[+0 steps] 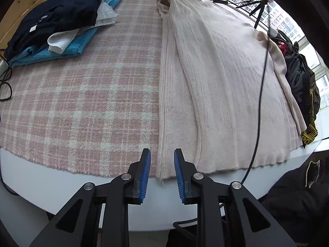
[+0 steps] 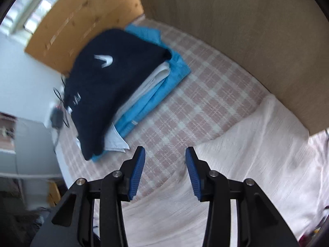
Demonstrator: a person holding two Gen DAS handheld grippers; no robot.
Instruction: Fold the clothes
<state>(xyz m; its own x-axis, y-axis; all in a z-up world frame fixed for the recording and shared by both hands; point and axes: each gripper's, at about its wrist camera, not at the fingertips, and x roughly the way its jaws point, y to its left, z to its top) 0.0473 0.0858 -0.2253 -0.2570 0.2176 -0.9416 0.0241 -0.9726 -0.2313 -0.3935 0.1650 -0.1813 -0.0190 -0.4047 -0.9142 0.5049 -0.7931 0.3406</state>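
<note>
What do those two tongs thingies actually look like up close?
Both the left tongs and the right tongs look alike: black angular plastic arms with silver round rivets, each tipped with ribbed blue pads. A thin black cable runs past the left one.

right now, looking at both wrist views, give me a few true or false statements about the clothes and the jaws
1. The cream sweater lies spread out on the pink plaid cloth. True.
2. The left gripper is clamped on the sweater's hem. False: its jaws stand apart, with the hem's corner seen between them, nothing gripped.
3. A navy garment sits on top of the stack, above white and blue pieces. True.
4. The right gripper holds the navy garment. False: its jaws are open and empty, and the stack lies apart from them.
5. The folded stack rests on the sweater. False: it lies beside it, with bare plaid between them.
</note>
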